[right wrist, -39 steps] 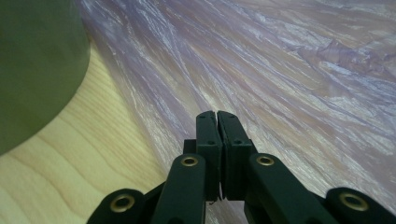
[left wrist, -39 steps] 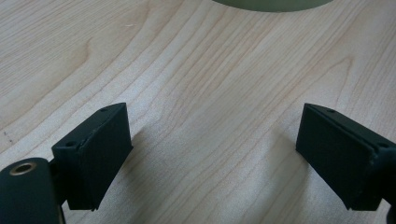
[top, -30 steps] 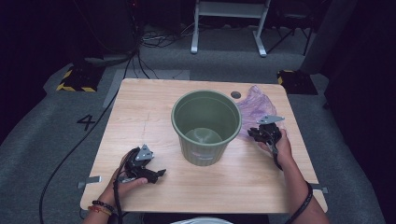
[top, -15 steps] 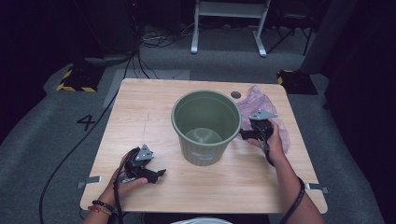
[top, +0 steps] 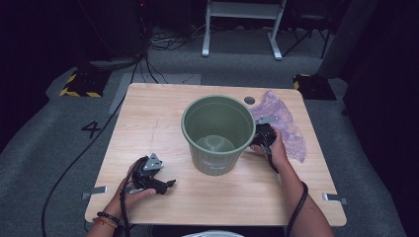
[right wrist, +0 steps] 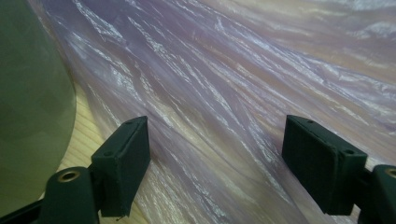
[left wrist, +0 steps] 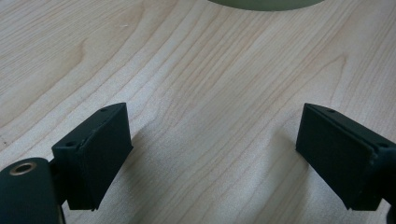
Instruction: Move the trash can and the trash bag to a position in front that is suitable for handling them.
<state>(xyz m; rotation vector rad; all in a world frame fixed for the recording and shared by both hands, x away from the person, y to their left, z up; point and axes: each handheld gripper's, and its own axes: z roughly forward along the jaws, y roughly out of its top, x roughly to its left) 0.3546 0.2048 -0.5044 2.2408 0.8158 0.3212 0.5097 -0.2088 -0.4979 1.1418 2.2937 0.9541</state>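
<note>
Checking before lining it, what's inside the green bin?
The bin looks empty: bare green floor, pale glare. The near inner wall is hidden by the rim. The purple bag lies outside, beside it.

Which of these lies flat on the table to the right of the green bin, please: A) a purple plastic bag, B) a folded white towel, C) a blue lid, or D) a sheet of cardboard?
A. In the high view a thin, crinkled purple plastic bag lies spread on the table beside the green bin, and the right gripper view shows its wrinkled film under the open right gripper.
</note>
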